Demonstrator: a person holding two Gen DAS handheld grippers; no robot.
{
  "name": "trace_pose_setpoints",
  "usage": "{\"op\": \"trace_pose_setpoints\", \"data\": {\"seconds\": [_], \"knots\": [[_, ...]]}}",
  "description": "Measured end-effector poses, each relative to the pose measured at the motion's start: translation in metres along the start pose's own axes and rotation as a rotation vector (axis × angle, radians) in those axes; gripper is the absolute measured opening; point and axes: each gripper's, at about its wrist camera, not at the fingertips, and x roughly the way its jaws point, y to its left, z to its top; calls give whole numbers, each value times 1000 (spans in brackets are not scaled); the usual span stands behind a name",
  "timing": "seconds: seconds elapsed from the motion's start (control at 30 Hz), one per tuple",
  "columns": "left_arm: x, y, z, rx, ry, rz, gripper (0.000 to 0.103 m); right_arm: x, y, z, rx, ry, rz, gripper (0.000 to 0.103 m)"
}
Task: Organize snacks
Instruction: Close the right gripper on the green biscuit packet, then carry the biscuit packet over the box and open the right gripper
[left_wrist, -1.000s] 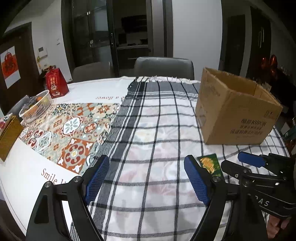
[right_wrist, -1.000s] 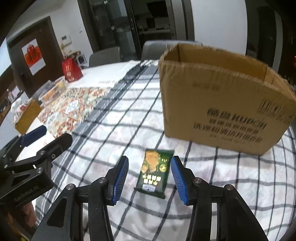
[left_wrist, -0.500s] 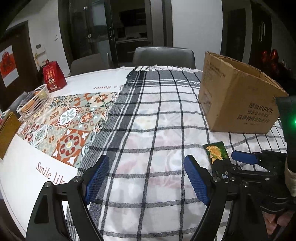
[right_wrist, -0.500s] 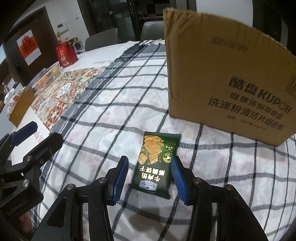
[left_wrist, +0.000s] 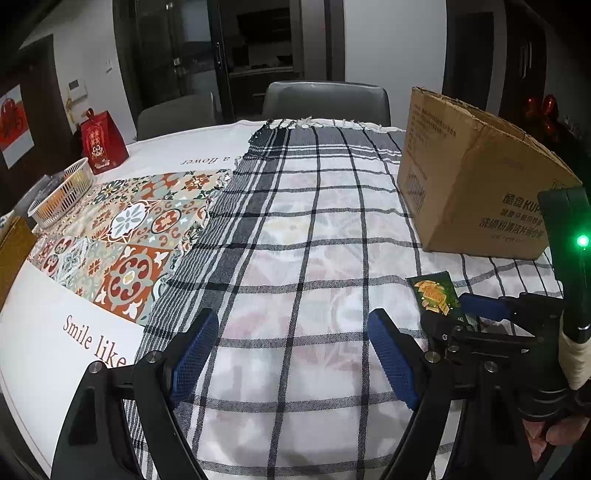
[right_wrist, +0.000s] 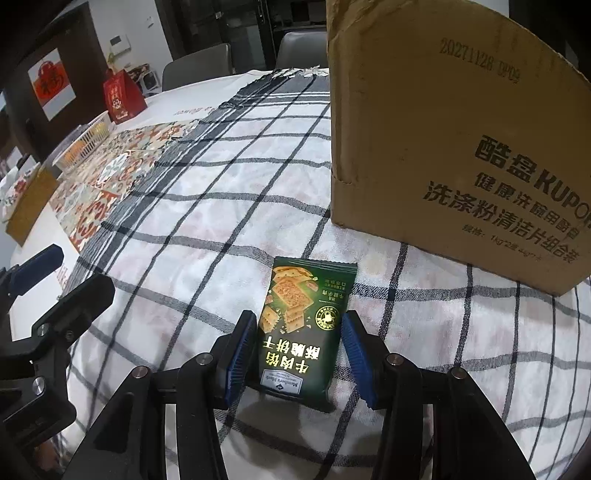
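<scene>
A dark green cracker packet (right_wrist: 304, 321) lies flat on the checked cloth, just in front of a brown cardboard box (right_wrist: 458, 122). My right gripper (right_wrist: 299, 343) is open, low over the cloth, with one blue pad on each side of the packet's near half; I cannot tell whether the pads touch it. In the left wrist view the packet (left_wrist: 434, 293) shows partly behind the right gripper (left_wrist: 461, 308), near the box (left_wrist: 476, 184). My left gripper (left_wrist: 291, 354) is open and empty above the cloth, left of the packet.
A patterned tile mat (left_wrist: 122, 229), a white wire basket (left_wrist: 61, 192) and a red gift bag (left_wrist: 101, 142) are at the left of the round table. A brown box (left_wrist: 11, 251) sits at the left edge. Grey chairs (left_wrist: 327, 98) stand behind the table.
My right gripper has moved forward and down, so the packet now lies between its pads. The box looms closer. My left gripper has held roughly still.
</scene>
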Motion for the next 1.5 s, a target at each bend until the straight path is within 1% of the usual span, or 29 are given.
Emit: {"op": "trace_pose_setpoints", "data": {"seconds": [0.27, 0.3, 0.47, 0.5, 0.53, 0.57, 0.67, 0.7, 0.73, 0.77, 0.83, 0.93, 1.03, 1.2, 1.3, 1.5], "knots": [[-3, -2, 1, 9, -2, 11, 83, -3, 4, -2, -33, -21, -8, 46], [-4, -2, 1, 9, -4, 12, 83, -4, 4, -2, -36, -25, -6, 43], [-10, -3, 2, 12, -10, 18, 83, -17, 3, -3, -29, -54, 9, 35], [-11, -4, 3, 13, -12, 17, 83, -18, 3, -3, -29, -58, 9, 31], [-12, -4, 3, 13, -13, 16, 83, -20, 2, -3, -30, -62, 8, 23], [-13, -5, 3, 15, -14, 16, 83, -21, 2, -3, -35, -62, 5, 22], [-16, -5, 3, 16, -19, 19, 83, -21, 2, -3, -36, -57, 19, 24], [-17, -5, 3, 16, -19, 19, 83, -20, 1, -3, -28, -49, 25, 37], [-17, -5, 3, 15, -18, 19, 83, -20, 0, -3, -14, -45, 35, 54], [-17, -4, 2, 14, -17, 19, 83, -20, 0, -4, -3, -56, 44, 59], [-16, -3, 1, 13, -14, 22, 83, -19, 3, -4, -18, -61, 28, 60], [-14, -1, -1, 8, -8, 24, 83, -11, 7, -3, -35, -34, 27, 60], [-12, 1, -2, 0, -2, 28, 83, -4, 9, -4, -53, -23, -5, 60], [-8, 0, -4, 4, 9, 31, 83, 0, 10, -5, -72, -16, -15, 59], [-6, -1, -5, 7, 16, 32, 83, 0, 12, -6, -86, -21, -15, 47], [-6, -3, -4, 12, 20, 33, 83, -8, 8, -6, -74, -37, -9, 47]]}}
